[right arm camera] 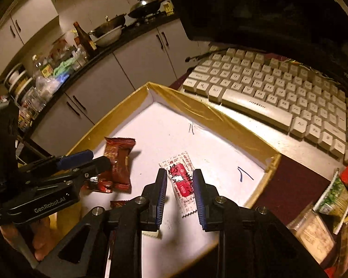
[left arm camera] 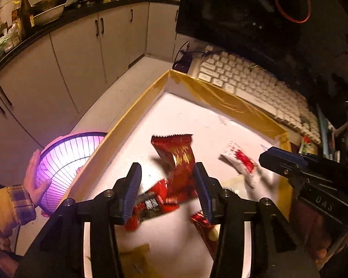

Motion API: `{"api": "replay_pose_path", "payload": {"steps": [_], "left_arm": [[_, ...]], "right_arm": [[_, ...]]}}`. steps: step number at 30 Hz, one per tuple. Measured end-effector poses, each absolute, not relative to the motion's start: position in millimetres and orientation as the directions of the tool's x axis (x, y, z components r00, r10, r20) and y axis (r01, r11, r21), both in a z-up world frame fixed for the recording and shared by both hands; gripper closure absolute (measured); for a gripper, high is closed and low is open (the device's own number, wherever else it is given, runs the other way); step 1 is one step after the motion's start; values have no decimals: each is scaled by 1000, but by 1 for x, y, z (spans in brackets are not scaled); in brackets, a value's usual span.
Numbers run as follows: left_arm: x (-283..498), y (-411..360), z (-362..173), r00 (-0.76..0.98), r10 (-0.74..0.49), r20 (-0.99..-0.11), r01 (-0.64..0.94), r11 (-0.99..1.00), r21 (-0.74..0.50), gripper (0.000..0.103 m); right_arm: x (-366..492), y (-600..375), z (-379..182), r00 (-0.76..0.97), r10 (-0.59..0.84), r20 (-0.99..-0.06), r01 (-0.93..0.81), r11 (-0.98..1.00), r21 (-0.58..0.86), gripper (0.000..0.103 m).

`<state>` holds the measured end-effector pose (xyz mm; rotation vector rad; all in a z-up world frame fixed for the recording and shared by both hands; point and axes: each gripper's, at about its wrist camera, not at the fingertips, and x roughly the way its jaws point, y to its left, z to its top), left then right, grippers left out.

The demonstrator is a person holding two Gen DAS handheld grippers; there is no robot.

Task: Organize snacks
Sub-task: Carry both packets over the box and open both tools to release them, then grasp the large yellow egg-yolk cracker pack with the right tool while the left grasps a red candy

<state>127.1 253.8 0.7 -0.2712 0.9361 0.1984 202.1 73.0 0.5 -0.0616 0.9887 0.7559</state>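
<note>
A shallow white tray with a gold taped rim (left arm camera: 197, 85) (right arm camera: 211, 113) holds snack packets. A red packet (left arm camera: 176, 155) (right arm camera: 119, 162) stands tilted in the tray, with more red wrappers (left arm camera: 150, 205) under it. My left gripper (left arm camera: 168, 173) (right arm camera: 90, 157) is open, its jaws on either side of the red packet. A white and red packet (right arm camera: 182, 180) (left arm camera: 242, 162) lies flat to the right. My right gripper (right arm camera: 179, 180) (left arm camera: 270, 156) is open over it, jaws on either side, not closed on it.
A white keyboard (right arm camera: 278, 92) (left arm camera: 255, 85) lies just behind the tray, under a dark monitor (left arm camera: 243, 11). A glowing pink heater (left arm camera: 65, 166) stands left of the tray with a hand on it. More snack bags (right arm camera: 331, 199) lie right of the tray. Kitchen cabinets (left arm camera: 69, 58) are behind.
</note>
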Motion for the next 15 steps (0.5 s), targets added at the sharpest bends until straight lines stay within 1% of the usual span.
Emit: {"api": "replay_pose_path", "payload": {"steps": [2,5,6,10,13,15], "left_arm": [[124,253,1,580,60,-812,-294,945,-140,59],[124,252,-4,546,115,-830,-333,939,-89,59],[119,250,-1,555,125,-822,-338,937,-86,59],[84,232,20,623,174,-763,-358,930,-80,59],[58,209,30,670,158,-726,-338,935,-107,59],[47,188,32,687,127,-716,-294,949,-113,53]], "right_arm": [[198,70,4,321,554,-768,-604,744,284,77],[188,59,8,321,560,-764,-609,740,287,75],[183,55,10,323,562,-761,-608,739,288,74],[157,17,13,337,585,-737,-599,738,312,61],[135,-20,13,384,576,-721,-570,763,306,58],[123,-49,10,415,573,-707,-534,782,321,52]]}}
